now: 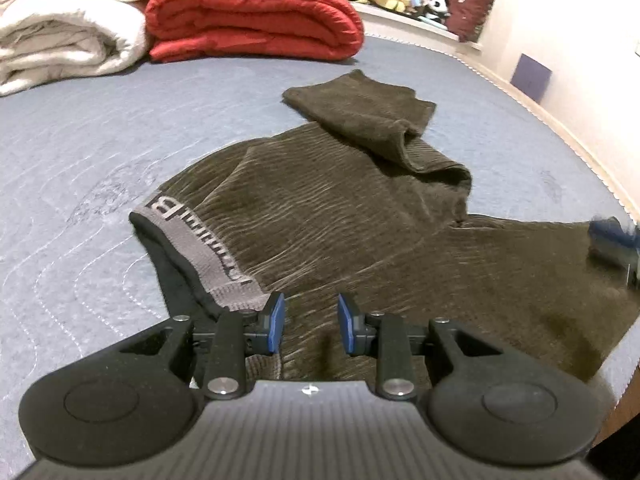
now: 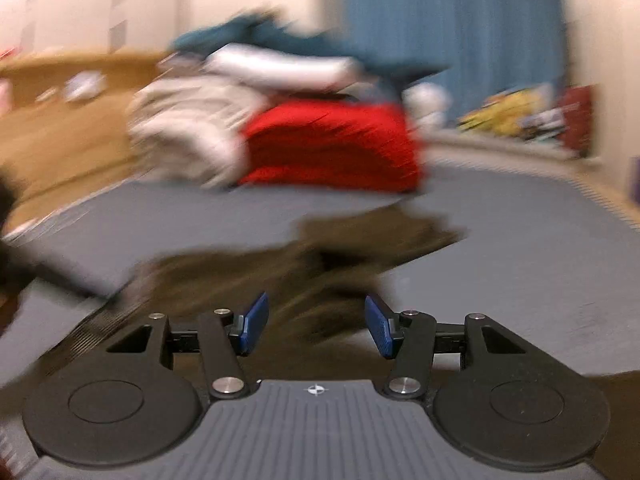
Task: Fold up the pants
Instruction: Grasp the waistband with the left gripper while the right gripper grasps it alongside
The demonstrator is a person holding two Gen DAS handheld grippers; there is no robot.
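Legible text is limited to one item. The grey waistband [image 1: 200, 240] of the dark brown corduroy pants [image 1: 360, 232] carries woven dark lettering running along the band — seen sideways and foreshortened in the left wrist view. Only a capital "B" at the far end can be made out; the remaining characters are too compressed to read. The right wrist view is motion-blurred — no text, label or number is readable there.
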